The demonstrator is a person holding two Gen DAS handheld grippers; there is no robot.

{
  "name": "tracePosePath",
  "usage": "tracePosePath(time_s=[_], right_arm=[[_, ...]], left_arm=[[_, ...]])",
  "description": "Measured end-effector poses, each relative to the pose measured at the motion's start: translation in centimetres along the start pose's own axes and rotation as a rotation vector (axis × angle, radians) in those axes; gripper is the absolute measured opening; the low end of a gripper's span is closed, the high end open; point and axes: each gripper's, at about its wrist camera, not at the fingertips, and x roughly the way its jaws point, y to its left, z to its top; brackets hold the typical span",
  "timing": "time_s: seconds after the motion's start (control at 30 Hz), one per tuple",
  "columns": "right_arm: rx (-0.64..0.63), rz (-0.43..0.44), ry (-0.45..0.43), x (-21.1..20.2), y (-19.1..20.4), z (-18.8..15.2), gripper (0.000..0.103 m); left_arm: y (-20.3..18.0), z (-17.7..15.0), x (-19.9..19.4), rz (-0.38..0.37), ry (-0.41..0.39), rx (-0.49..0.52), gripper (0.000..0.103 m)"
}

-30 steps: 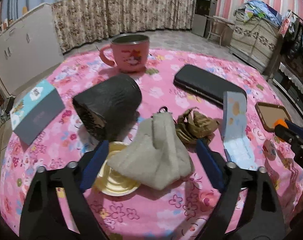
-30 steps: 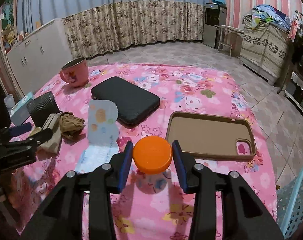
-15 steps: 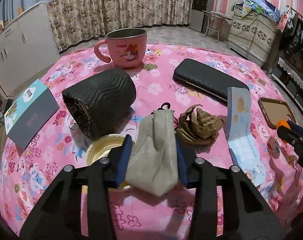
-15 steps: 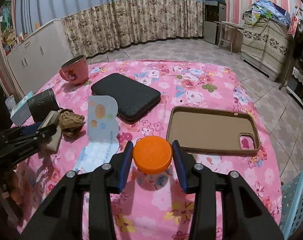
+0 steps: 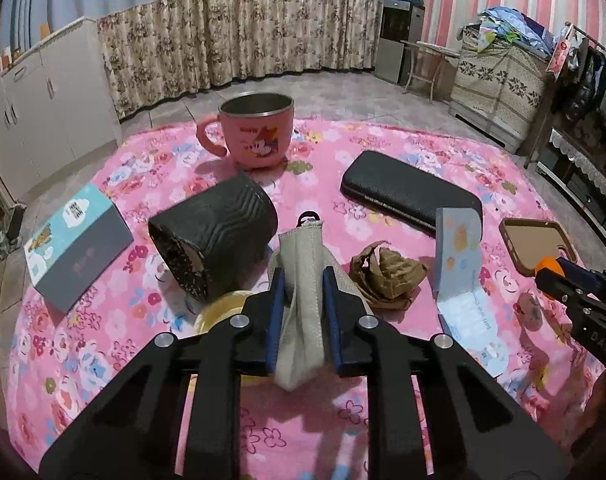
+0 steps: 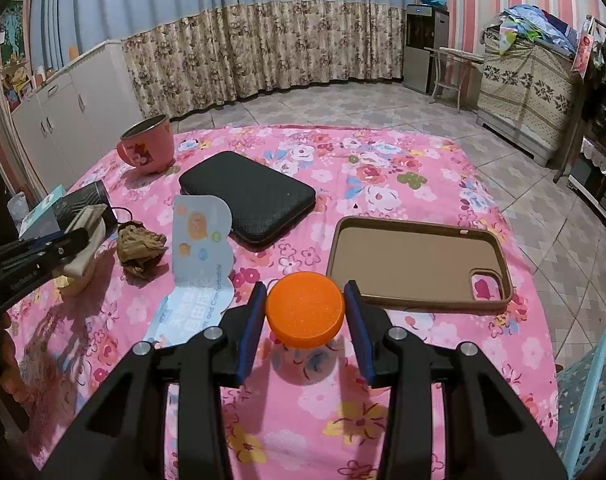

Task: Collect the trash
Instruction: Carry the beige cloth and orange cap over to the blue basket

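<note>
Black angular plastic arms on left gripper [image 5: 303,280] and right gripper [image 6: 305,300]. Blue finger pads [image 5: 276,312]. Silver round screws.

Pink mug [image 5: 258,133], black case [image 5: 410,191], phone case [image 6: 417,264]

A beige face mask [image 5: 303,280], folded and bunched upright, is pinched between the blue pads of the left gripper [image 5: 301,284], its black ear loop poking out at twelve o'clock; a crumpled brown wrapper [image 5: 387,276] lies on the pink floral cloth at its three o'clock, close by; an orange bottle cap [image 6: 305,310], round and flat-topped, sits clamped in the right gripper [image 6: 305,312]
</note>
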Motion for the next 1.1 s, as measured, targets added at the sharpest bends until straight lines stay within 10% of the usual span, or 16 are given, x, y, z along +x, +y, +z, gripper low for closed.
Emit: tracePosePath(time_s=[1.1], right_arm=[[0.05, -0.067, -0.12, -11.5, -5.5, -4.1, 0.04]], left_arm=[[-1.2, -2.9, -9.9, -0.015, -0.118, -0.009, 0.017]])
